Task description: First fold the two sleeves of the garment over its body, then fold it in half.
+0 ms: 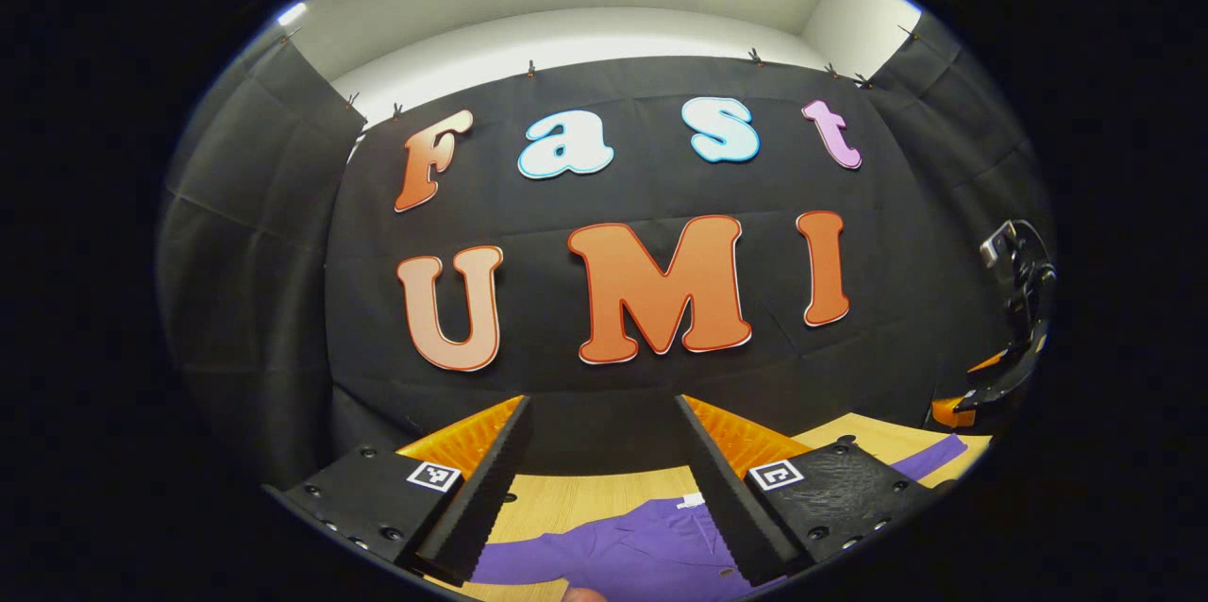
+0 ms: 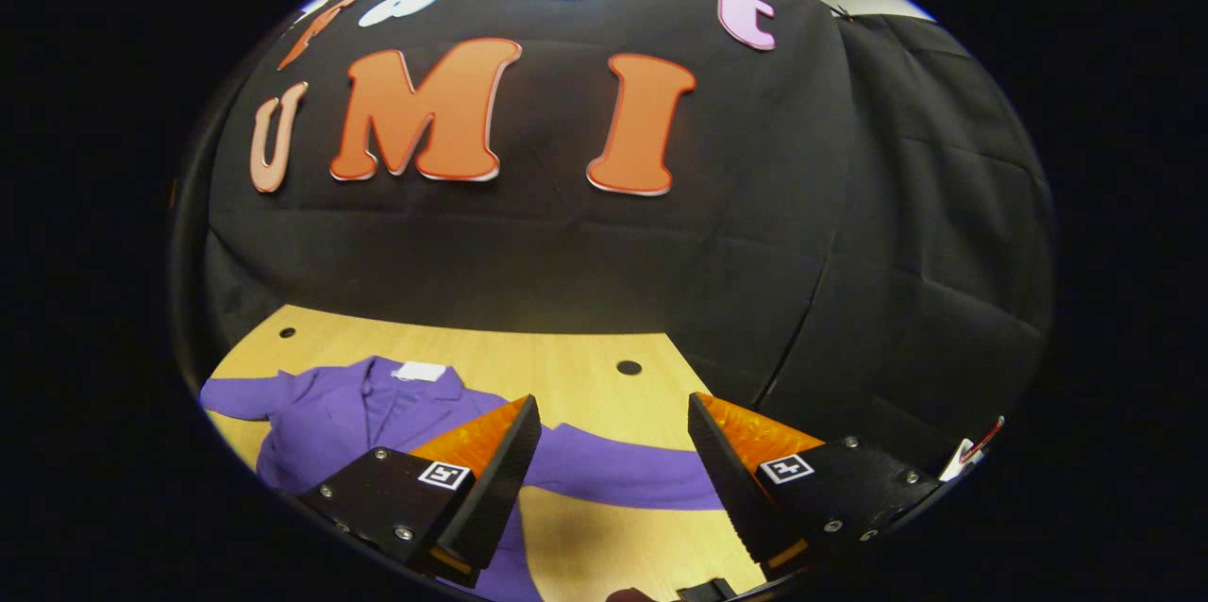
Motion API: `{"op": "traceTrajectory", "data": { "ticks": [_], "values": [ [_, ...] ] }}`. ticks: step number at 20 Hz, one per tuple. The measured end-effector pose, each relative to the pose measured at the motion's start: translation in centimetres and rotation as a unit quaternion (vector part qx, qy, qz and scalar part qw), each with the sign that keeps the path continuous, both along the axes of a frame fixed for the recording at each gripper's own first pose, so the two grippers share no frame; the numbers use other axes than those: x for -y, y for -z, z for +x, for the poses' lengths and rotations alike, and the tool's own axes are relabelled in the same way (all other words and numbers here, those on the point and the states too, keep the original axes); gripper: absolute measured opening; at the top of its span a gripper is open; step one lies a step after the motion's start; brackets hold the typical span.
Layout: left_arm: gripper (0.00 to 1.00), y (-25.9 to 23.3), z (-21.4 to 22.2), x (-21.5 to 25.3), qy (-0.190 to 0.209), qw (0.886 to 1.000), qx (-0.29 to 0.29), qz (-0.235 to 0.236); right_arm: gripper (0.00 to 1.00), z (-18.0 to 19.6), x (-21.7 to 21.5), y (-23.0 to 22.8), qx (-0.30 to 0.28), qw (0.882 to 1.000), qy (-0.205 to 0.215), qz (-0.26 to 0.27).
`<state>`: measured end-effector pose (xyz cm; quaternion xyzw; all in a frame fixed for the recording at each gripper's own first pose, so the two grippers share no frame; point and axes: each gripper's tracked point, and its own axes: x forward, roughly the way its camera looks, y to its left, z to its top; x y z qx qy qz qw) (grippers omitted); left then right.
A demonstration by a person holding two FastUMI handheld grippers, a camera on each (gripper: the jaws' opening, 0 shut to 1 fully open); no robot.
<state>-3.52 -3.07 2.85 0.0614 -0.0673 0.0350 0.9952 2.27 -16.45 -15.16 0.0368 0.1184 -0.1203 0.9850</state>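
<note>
Fingers spread wide on the left gripper, nothing between them, and the purple garment lies flat on the tabletop below the gap. Over to the right gripper view: right gripper fingers equally wide and empty, a sleeve stretched straight across between them. No fold made yet; both sleeves and the halving remain.

Bare table around the spread garment, beneath parted tongs.
</note>
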Motion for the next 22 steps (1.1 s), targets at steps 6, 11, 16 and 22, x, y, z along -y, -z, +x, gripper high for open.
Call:
{"op": "traceTrajectory", "data": {
  "ticks": [6, 11, 16, 22],
  "values": [
    [0.95, -1.7, -1.1, 0.8, -0.009, 1.0, 0.006, -0.023, 0.96, 1.4, 5.6, 8.4, -0.102, 0.994, 0.035, 0.016],
    [0.95, -2.2, -2.1, 0.7, -0.031, 0.999, 0.001, -0.014, 0.96, 1.2, 8.9, 15.1, -0.233, 0.964, 0.057, 0.114],
    [0.95, -1.9, -2.6, 0.6, -0.054, 0.998, -0.007, -0.01, 0.96, 2.0, 11.1, 17.7, -0.293, 0.941, 0.046, 0.165],
    [0.95, -0.8, -2.7, 1.3, -0.07, 0.997, -0.03, 0.0, 0.96, 3.6, 12.9, 20.5, -0.35, 0.912, 0.028, 0.21]
  ]
}}
